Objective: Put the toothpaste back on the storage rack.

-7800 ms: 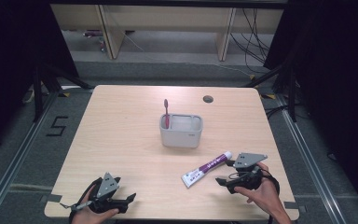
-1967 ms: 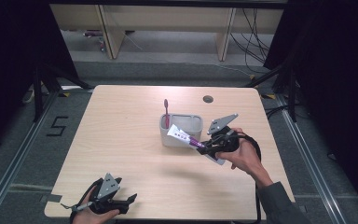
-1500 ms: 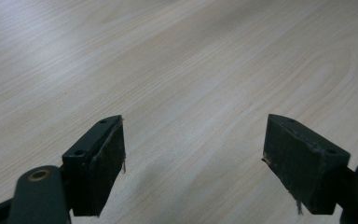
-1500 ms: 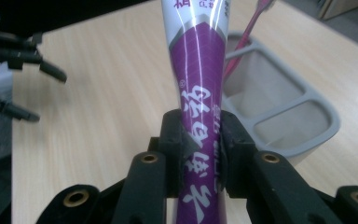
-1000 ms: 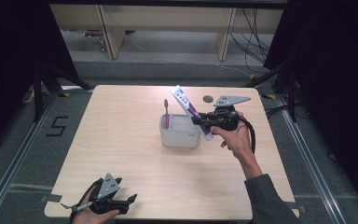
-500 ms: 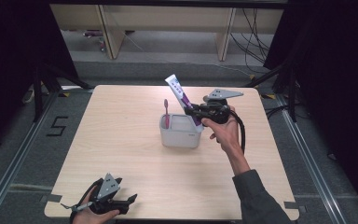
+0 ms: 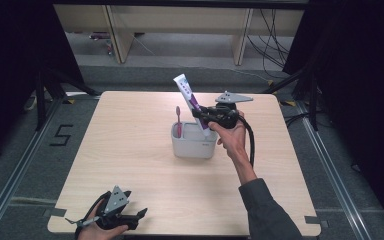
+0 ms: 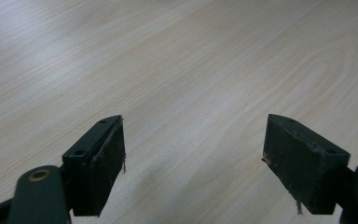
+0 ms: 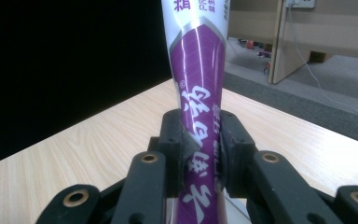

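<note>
We have swung the tube (image 7: 192, 103) more upright over the holder (image 7: 194, 141), right gripper (image 7: 203, 116) clamped on it; left gripper (image 7: 141, 214) stays apart.

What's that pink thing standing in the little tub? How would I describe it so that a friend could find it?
Start at the wooden table and find the grey tub near its middle. The toothbrush stands upright at the tub's left end. It is thin and pink, unlike the broad white-and-purple toothpaste tube that the right gripper holds tilted over the tub.
</note>
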`<state>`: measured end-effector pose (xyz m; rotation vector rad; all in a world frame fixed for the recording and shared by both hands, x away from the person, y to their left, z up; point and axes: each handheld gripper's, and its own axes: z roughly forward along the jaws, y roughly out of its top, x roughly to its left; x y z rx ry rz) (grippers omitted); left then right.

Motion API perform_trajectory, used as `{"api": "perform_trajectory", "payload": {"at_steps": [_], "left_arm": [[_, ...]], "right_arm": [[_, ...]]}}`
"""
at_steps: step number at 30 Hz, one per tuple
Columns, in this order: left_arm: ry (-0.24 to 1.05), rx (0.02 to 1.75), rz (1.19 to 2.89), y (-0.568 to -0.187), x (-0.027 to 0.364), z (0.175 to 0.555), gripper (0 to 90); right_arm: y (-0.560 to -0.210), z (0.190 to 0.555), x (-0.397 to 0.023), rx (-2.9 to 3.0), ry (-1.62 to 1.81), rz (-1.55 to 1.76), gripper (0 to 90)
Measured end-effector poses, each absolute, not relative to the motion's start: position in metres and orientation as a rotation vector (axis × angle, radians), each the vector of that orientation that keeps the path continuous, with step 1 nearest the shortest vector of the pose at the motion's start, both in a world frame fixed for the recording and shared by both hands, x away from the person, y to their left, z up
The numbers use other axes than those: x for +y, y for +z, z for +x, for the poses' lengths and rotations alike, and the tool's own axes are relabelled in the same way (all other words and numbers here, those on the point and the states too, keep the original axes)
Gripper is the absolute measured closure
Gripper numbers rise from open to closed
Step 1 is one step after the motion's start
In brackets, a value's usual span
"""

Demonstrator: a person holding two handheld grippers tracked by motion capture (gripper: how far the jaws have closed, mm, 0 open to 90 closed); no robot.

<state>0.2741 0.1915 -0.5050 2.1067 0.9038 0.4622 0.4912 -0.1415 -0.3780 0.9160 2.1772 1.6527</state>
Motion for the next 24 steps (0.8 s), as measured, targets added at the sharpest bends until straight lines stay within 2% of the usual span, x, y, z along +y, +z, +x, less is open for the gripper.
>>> {"api": "perform_trajectory", "payload": {"at_steps": [24], "left_arm": [[0.458,0.898,2.121,-0.504,0.191,0.273,20.2]], "right_arm": [[-0.405,0.499,-0.123,2.111,1.664,0.972,74.3]]}}
